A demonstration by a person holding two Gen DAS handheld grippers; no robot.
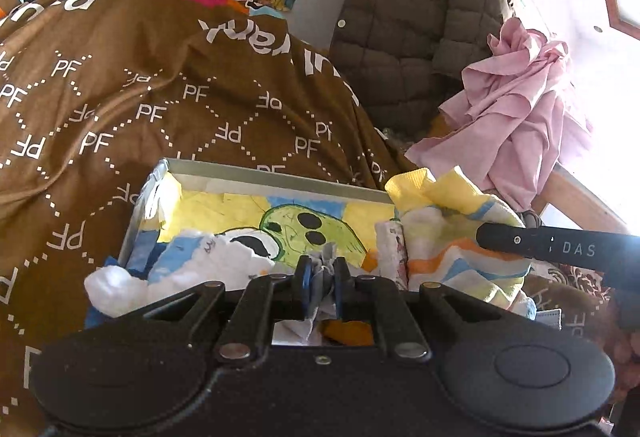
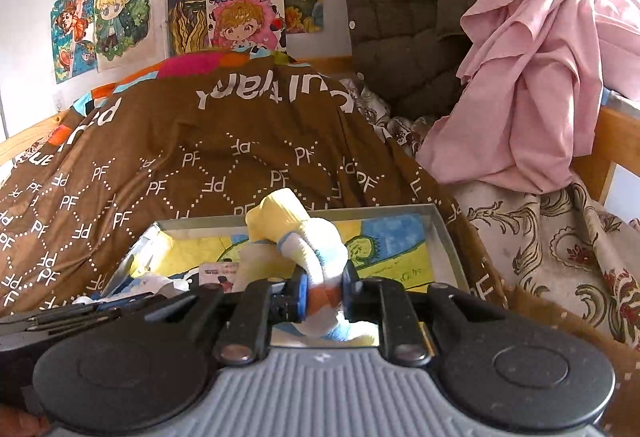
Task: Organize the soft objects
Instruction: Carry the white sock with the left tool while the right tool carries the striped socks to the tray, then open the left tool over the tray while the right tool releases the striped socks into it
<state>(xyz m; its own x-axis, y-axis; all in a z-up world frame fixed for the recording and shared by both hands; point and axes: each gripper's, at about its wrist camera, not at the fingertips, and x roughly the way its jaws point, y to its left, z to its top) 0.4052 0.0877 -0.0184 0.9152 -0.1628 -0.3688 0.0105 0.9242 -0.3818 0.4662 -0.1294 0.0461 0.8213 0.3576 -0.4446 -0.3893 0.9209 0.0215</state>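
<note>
A shallow grey box [image 1: 256, 173] [image 2: 440, 233] lined with a yellow and green drawing lies on the brown bedspread. My left gripper [image 1: 322, 279] is shut on a scrap of grey cloth [image 1: 326, 265] over the box's near side. A white fluffy piece [image 1: 120, 291] rests at the box's left corner. My right gripper [image 2: 324, 291] is shut on a rolled yellow, white, blue and orange striped sock [image 2: 308, 237], held above the box. In the left wrist view that sock [image 1: 452, 233] hangs at the box's right end, with the right gripper's black finger [image 1: 520, 237] reaching in.
The brown "PF" patterned bedspread [image 1: 160, 97] [image 2: 200, 157] covers the bed. A dark quilted jacket [image 1: 408, 17] and a crumpled pink cloth [image 1: 516, 109] [image 2: 532, 77] pile up at the right. Drawings [image 2: 120, 9] hang on the back wall. A wooden bed frame [image 2: 616, 141] borders the right.
</note>
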